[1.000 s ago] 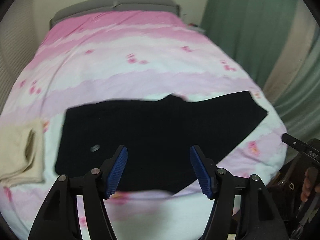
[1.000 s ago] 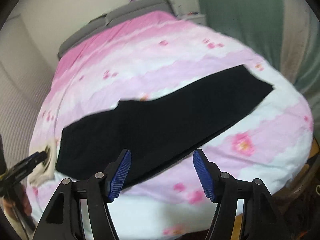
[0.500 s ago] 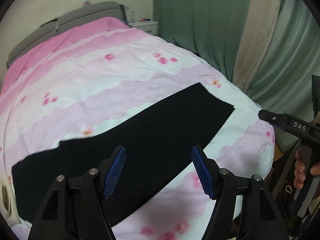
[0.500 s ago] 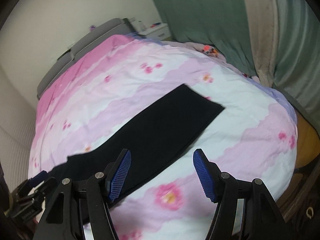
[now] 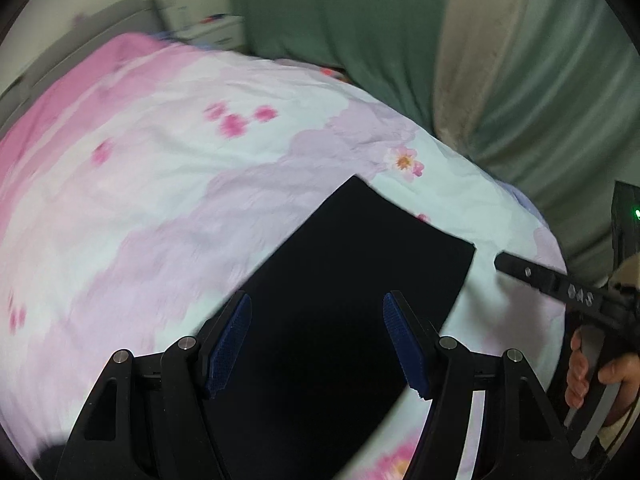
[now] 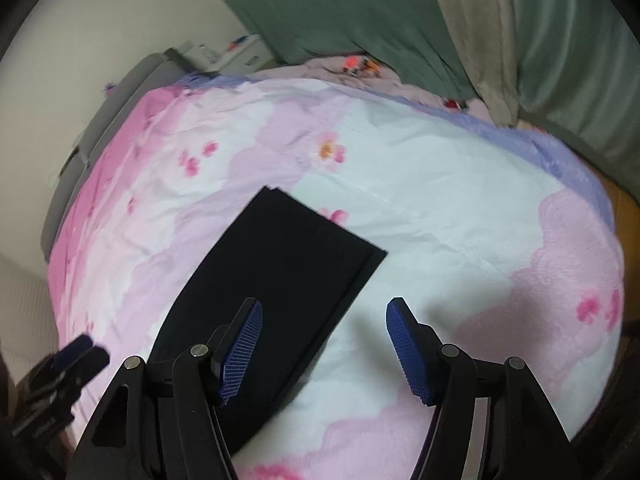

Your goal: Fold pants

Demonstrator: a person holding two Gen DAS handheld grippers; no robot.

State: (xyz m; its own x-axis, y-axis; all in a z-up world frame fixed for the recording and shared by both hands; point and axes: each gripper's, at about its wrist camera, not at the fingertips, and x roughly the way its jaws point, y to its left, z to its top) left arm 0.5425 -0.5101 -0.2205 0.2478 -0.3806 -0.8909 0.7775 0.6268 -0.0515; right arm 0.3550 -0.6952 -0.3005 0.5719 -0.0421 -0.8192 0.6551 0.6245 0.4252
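Your left tool and right tool both gape wide, gripping nothing; your right hand clasps its handle.

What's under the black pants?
The black pants lie flat on the pink flowery bedcover. The cover beneath them is hidden, so anything else there can't be seen.

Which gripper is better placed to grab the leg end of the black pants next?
Probably the left gripper: it is open with the pants between its fingers. The right gripper, also open, sits beside the leg's edge.
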